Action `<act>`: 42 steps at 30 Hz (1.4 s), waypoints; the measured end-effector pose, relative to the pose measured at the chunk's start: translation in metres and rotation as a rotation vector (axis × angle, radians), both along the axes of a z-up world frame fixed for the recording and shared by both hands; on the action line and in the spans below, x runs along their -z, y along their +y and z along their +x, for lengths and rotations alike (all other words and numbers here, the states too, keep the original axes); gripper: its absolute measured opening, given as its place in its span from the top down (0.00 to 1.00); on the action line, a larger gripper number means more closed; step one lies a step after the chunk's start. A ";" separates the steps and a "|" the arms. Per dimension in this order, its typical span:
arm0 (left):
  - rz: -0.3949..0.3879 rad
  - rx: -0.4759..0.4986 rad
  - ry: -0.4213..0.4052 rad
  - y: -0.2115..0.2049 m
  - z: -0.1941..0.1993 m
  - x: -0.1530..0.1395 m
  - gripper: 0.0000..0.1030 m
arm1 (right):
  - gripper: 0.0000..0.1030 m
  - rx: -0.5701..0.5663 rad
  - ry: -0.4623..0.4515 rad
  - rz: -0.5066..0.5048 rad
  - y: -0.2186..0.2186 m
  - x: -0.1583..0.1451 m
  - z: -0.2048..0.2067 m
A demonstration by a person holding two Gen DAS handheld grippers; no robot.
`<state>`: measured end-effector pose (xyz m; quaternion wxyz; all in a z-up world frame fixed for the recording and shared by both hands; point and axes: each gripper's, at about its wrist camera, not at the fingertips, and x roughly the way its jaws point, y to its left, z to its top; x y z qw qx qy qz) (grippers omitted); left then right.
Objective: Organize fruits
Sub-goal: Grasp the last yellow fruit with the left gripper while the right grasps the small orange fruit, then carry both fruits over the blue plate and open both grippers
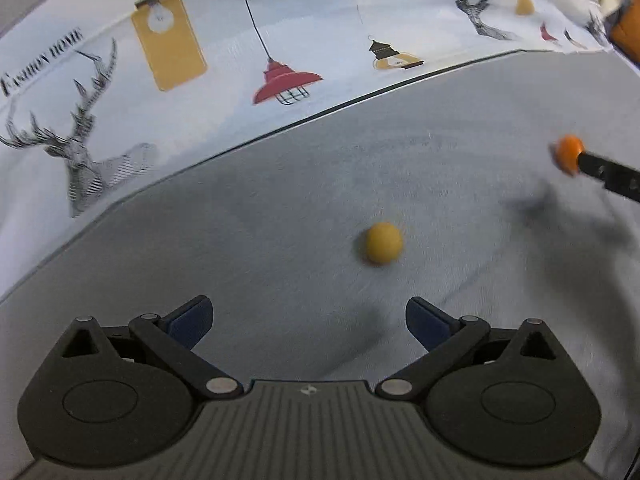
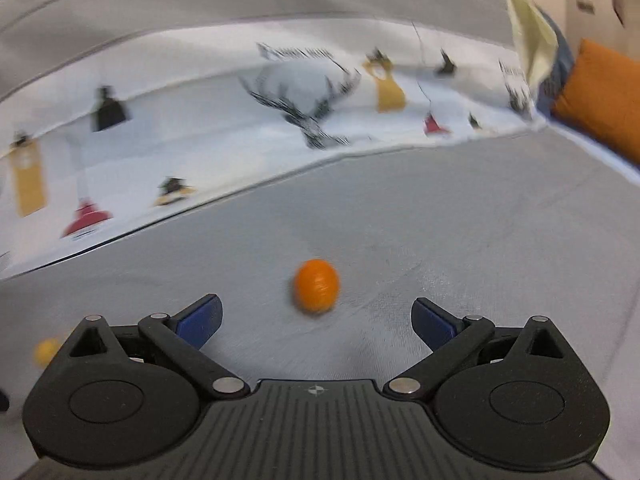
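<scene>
Backdrop: printed cloth point(image 1: 224, 92) hangs behind the work surface, patterned with stag heads, hanging lamps and lanterns; in the left wrist view its black lettering reads "FASHION HOME" as best I can tell, since the first word is soft.
Surface: grey mat point(image 1: 280, 220) meets the cloth along a dark edge line.
Cushion: orange cushion point(image 2: 600, 96) lies at the far right, past the mat's corner.
Left gripper point(image 1: 308, 320): jaws spread wide, blue fingertips point(image 1: 192, 322) far apart, nothing between them.
Right gripper point(image 2: 316, 320): jaws likewise wide and holding nothing; its small compass-like emblem on the body cannot be read as a name.
Orange fruit point(image 2: 317, 286): rests on the mat ahead of the right gripper, roughly centred between its fingers; oval, long axis near upright in the right wrist view, with faint ridges running across it. No label visible.
Yellow fruit point(image 1: 383, 243): sits on the mat ahead of the left gripper, slightly right of its midline; nearly round, so no clear pointing direction. Well apart from the orange fruit.
</scene>
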<state>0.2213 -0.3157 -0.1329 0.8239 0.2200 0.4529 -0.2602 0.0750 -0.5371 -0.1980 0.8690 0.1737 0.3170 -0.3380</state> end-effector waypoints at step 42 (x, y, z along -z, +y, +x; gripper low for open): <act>-0.083 0.036 -0.103 -0.069 -0.009 0.020 0.74 | 0.68 0.057 -0.054 -0.070 -0.018 0.029 0.016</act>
